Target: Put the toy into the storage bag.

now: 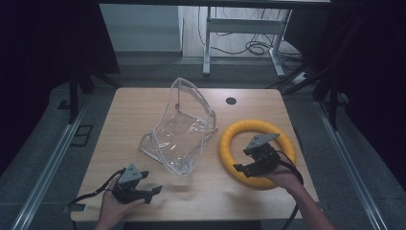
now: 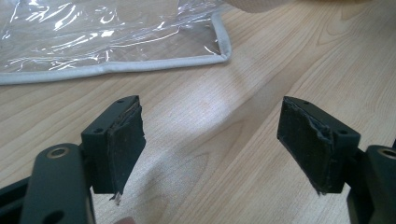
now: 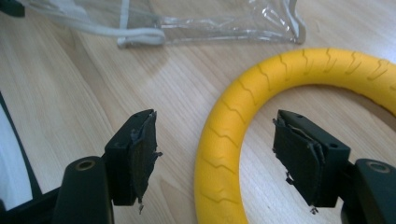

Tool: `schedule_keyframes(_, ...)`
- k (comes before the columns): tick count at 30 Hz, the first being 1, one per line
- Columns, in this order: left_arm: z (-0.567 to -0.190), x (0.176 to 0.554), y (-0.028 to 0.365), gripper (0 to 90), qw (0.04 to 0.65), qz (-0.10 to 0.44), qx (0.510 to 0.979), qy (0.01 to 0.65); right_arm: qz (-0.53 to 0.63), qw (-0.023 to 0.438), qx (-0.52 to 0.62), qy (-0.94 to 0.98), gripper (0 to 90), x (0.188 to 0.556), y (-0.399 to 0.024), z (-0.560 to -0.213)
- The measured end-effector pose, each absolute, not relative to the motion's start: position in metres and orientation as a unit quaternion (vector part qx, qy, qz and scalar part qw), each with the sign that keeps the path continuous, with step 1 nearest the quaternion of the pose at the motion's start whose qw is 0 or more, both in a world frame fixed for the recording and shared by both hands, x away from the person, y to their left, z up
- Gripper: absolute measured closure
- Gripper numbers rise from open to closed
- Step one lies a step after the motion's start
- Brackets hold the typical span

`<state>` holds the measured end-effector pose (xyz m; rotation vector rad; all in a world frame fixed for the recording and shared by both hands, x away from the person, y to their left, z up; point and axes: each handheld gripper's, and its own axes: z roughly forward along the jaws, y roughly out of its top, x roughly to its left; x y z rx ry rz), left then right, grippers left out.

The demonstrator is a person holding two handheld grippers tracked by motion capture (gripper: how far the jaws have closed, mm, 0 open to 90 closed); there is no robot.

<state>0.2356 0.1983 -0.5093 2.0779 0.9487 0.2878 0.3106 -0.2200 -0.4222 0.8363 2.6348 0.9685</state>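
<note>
Step in hand looks like the approach to grasp the yellow ring point(image 1: 257, 153), which lies flat on the right side of the table point(image 1: 143, 103), just right of the clear plastic bag point(image 1: 179, 129). The right tool point(image 1: 243, 168) hovers low over the ring's near-left arc; in the right gripper view its jaws straddle the tube, one outside, one inside the hole, spread with the pads off the foam, so nothing is gripped yet. The left tool point(image 1: 152, 190) sits at the near-left edge of the table, jaws wide apart and empty, pointing toward the bag's white-piped edge point(image 2: 112, 66), well apart from it.

Likely goal: ring into the bag, judged from the layout. The next move calls for lowering the right tool so both pads bracket the tube squarely, then clamping; the foam will squash, so a firm bite is needed. The bag's mouth stands half upright and floppy, so the left tool probably has to hold its rim open.

No brands, labels or readable writing anywhere; the ring carries just moulded chevron grooves.
</note>
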Motion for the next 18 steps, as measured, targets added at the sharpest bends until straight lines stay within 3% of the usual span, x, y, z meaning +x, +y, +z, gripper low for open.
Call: schedule_keyframes(18, -0.509, 0.236, 0.198, 22.7, 0.407, 0.113, 0.825, 0.376, 0.240, 0.078, 0.275, 0.928, 28.9, 0.320, -0.217, -0.438)
